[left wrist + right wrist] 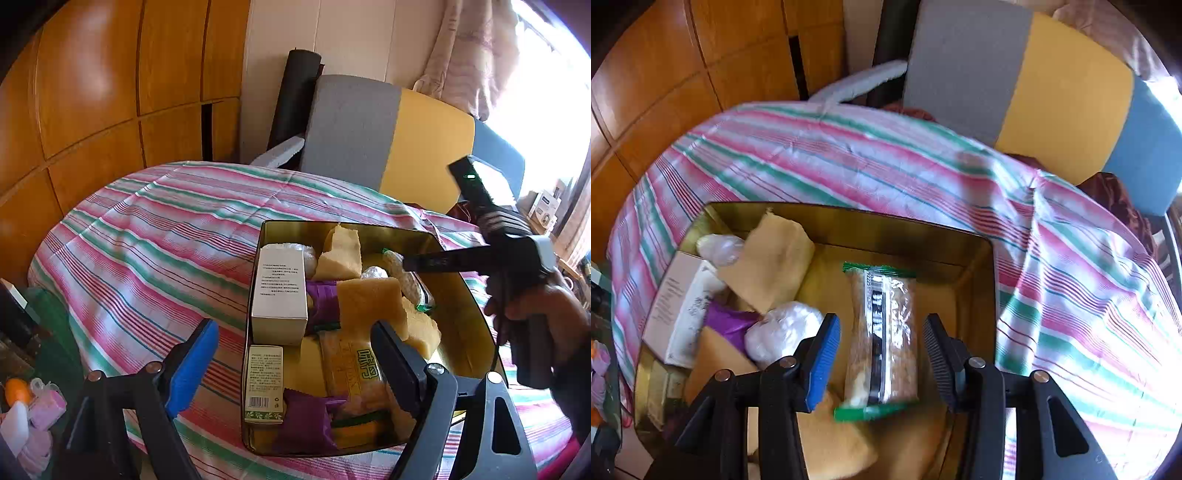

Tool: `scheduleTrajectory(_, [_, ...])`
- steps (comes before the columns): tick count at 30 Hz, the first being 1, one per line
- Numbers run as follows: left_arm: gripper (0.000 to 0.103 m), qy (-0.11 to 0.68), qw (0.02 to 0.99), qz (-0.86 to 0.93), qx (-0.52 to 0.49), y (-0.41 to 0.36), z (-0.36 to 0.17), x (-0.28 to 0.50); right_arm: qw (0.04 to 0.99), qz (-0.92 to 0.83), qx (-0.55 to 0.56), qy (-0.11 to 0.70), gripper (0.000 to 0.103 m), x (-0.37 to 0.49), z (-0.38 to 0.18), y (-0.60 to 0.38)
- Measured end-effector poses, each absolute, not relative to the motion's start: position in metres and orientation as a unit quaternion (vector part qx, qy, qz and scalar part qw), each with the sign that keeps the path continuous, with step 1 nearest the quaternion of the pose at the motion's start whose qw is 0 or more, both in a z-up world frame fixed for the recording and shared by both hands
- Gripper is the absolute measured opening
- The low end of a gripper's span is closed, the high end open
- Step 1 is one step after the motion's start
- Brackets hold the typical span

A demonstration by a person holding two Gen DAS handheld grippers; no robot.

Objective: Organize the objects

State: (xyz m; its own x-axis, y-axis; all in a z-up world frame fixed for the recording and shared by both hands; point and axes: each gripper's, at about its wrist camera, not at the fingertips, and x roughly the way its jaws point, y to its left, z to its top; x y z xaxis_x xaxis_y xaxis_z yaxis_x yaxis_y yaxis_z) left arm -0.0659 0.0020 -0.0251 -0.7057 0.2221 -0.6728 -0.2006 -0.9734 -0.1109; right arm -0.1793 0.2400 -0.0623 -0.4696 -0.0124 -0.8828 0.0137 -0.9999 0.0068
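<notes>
A gold tin stands on a striped cloth. It holds yellow sponge blocks, a white carton, a small green-printed carton, purple packets and a large snack bag. My left gripper hangs open over the tin's near left part with nothing gripped. My right gripper points down into the tin's right part. A clear snack bar packet with green ends lies between its jaws, with a narrow gap at each pad. A hand holds that gripper.
A grey and yellow chair back stands behind the cloth, with wooden cupboard doors to the left. Small pink, white and orange items crowd the near left corner. A bright window glares at the right.
</notes>
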Motion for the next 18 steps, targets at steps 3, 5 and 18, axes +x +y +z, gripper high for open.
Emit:
scheduleTrajectory(3, [0.089,-0.013,0.108,0.927,-0.360,0.002,-0.022,-0.062,-0.003,-0.869,0.495,-0.017,0.048,-0.159,-0.050,0.244])
scheduleTrajectory(5, [0.094,-0.013,0.106,0.928,-0.356,0.002,-0.020,-0.058,-0.009,-0.876,0.481,-0.025,0.049,-0.144,-0.043,0.244])
scheduleTrajectory(18, [0.103,-0.003,0.092,0.936,-0.339,0.009,-0.010,-0.031,-0.053,-0.903,0.424,-0.030,0.052,-0.027,-0.023,0.234])
